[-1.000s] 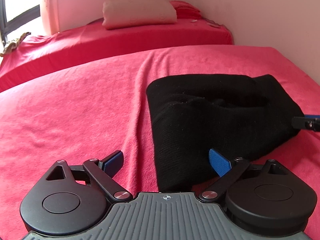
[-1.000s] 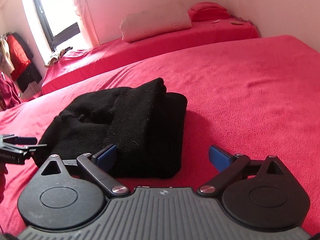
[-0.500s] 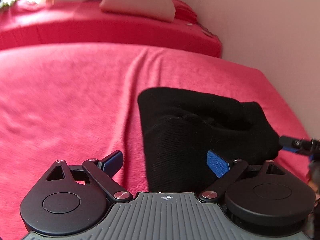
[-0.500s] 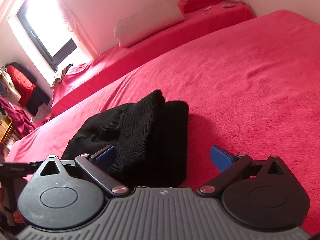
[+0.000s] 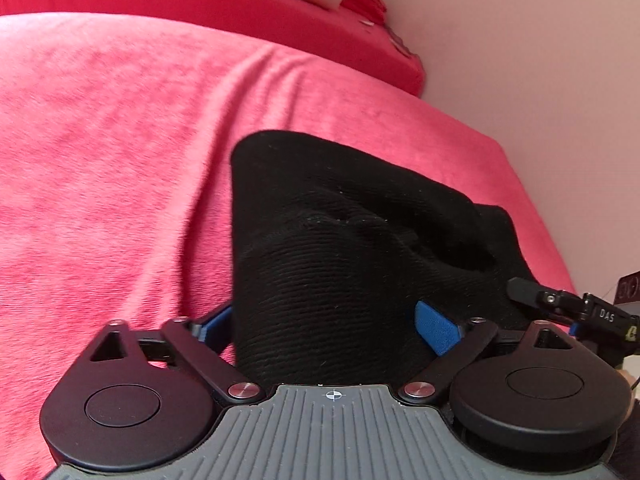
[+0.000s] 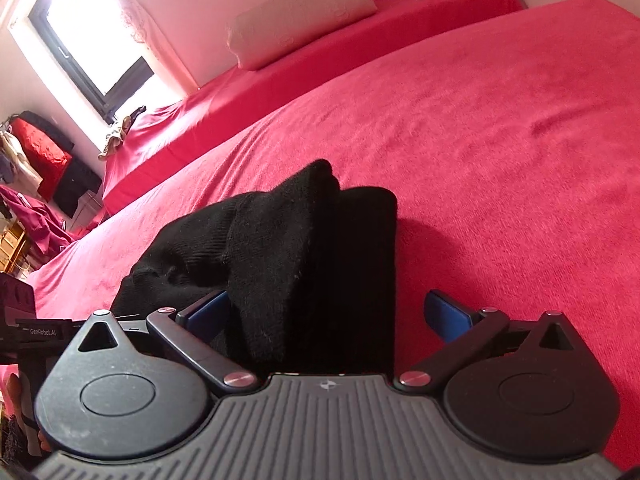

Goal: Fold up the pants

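Note:
Black knit pants (image 5: 344, 240) lie folded in a thick bundle on the red bed cover (image 5: 112, 128). My left gripper (image 5: 326, 326) is open, its blue pads either side of the bundle's near end. My right gripper (image 6: 328, 316) is open at the opposite end of the pants (image 6: 288, 248), the cloth lying between its pads. A raised fold of the bundle sticks up in the right wrist view. The right gripper's tip (image 5: 560, 304) shows at the right edge of the left wrist view.
A second red bed (image 6: 280, 80) with a pale pillow (image 6: 296, 36) runs along the far wall. A bright window (image 6: 92, 40) and hanging clothes (image 6: 36, 152) are at the left. A pale wall (image 5: 540, 60) borders the bed on the right.
Both grippers have moved closer to the pants and tilted; the bundle now lies between the pads of each. The pants have not visibly shifted.

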Tool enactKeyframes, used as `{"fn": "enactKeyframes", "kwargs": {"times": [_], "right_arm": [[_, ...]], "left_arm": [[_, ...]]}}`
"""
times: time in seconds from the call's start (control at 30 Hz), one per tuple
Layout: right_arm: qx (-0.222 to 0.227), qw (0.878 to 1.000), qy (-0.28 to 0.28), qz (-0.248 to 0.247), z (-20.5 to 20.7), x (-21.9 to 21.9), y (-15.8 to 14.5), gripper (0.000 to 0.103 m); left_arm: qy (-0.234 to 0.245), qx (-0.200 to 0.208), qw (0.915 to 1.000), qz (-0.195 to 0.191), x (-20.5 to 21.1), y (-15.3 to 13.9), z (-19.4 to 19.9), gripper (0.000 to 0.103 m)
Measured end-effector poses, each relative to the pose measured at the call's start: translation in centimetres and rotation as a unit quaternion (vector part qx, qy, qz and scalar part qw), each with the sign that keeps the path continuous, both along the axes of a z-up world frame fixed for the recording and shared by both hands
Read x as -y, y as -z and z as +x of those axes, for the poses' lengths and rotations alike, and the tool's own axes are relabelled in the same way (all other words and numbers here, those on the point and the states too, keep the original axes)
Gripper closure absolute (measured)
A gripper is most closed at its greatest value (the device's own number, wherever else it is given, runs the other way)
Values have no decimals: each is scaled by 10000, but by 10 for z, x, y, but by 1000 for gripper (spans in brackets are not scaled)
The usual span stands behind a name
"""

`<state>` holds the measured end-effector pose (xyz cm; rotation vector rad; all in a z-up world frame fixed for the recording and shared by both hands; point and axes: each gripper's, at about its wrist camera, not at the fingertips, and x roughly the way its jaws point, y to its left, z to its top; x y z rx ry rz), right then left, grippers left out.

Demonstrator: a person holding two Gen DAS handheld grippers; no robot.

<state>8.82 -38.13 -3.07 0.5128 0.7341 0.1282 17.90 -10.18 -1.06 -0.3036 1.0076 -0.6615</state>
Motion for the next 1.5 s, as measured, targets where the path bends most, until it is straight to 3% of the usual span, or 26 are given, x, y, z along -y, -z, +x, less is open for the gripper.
{"fn": "enactKeyframes", "kwargs": {"times": [0.07,0.3,0.47,0.67,0.77,0.87,0.93,0.97,1.03,1.1,1.13,1.27,1.37,1.5], "right_arm": [[81,9999,32,-62,2,-3,1,0],[444,9988,35,-207,-3,-20,-13,48],[980,9951,-142,-81,8,-27,-51,55],[1640,9858,-342,84,55,-37,-88,55],[1841,9822,-309,187,90,-37,-84,51],[1333,9909,57,196,135,-33,-50,30],[500,9979,376,-183,157,-35,-22,30],[302,9988,363,-152,161,-32,-12,30],[422,9984,342,185,152,-22,-3,26],[447,9979,442,166,143,-11,-1,15],[416,9978,502,105,139,-6,-2,15],[84,9926,1195,-173,116,2,-10,14],[276,9871,1437,-654,91,-20,-21,5],[574,9915,972,-653,68,-66,-28,4]], "left_arm": [[34,83,9999,78,8,0,0,0],[139,775,9956,510,23,-27,-16,0],[139,1194,9912,556,21,-60,-16,0],[-324,1909,9786,703,5,-101,7,0],[-633,2095,9711,949,-2,-97,33,0],[-1167,1955,9553,1887,3,-60,63,0],[-1218,1502,9480,2526,4,-29,77,0],[-1143,1477,9502,2494,0,-20,75,0],[-1226,1684,9507,2296,-9,-18,61,0],[-1236,1751,9477,2364,-11,-20,52,0],[-1223,1815,9455,2411,-12,-22,46,0],[-1321,2070,9278,2810,-4,-32,27,0],[-1365,2035,9312,2697,-2,-33,10,0],[-1502,1974,9345,2553,-4,-28,-8,0]]}}
